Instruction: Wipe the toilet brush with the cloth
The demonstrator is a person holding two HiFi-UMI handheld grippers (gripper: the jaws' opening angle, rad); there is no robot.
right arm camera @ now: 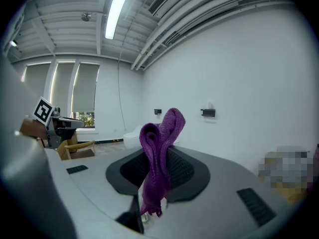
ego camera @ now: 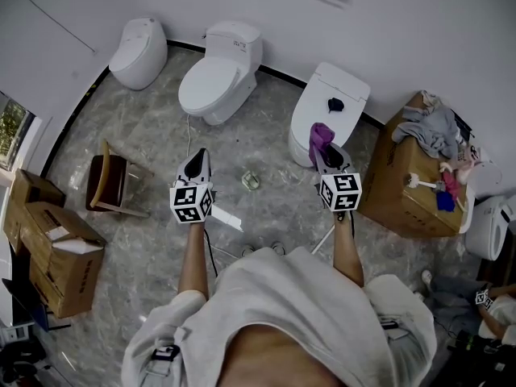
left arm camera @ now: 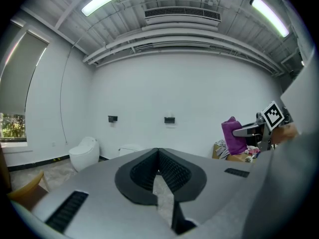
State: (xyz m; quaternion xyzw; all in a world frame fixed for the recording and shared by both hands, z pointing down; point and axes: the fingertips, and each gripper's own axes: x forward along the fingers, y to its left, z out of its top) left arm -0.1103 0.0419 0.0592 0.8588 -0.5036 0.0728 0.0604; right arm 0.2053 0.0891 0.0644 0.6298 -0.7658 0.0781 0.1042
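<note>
Cloth is hanging clenched in the fingers of the right gripper; the left gripper is clenching nothing. Seemingly the toilet brush is lying untouched on the cardboard box, so all wiping is pending.

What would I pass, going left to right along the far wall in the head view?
egg-shaped toilet → second toilet → third toilet, with a dark thing on its lid → cardboard box piled with clothes
</note>
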